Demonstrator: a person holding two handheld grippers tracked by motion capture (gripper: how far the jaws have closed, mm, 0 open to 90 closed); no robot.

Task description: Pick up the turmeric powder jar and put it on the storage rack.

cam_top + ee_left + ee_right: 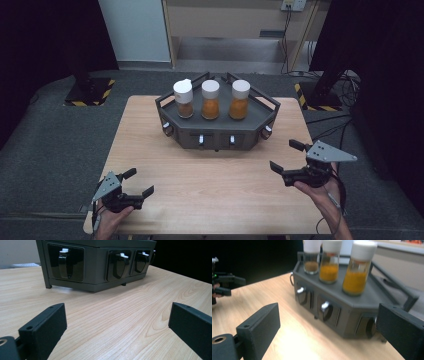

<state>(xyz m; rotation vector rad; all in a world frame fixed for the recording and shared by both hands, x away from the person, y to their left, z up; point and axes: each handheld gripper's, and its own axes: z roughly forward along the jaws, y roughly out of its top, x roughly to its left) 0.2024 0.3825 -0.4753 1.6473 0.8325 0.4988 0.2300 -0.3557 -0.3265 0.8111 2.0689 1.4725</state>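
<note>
Start of work, by the look of it — nothing gripped. Left gripper (136, 185) at 7 o'clock on table (210, 200), jaws spread wide, empty. Right gripper (289, 156) at 4 o'clock, likewise released and empty. Rack (260, 116) at 12 o'clock, well apart from both, with three jars on top — brown (183, 99), two orange (210, 100) (239, 100) — and white knobs (64, 250) along front. Next, probably: reach forward, line jaws up on jar or knob.
</note>
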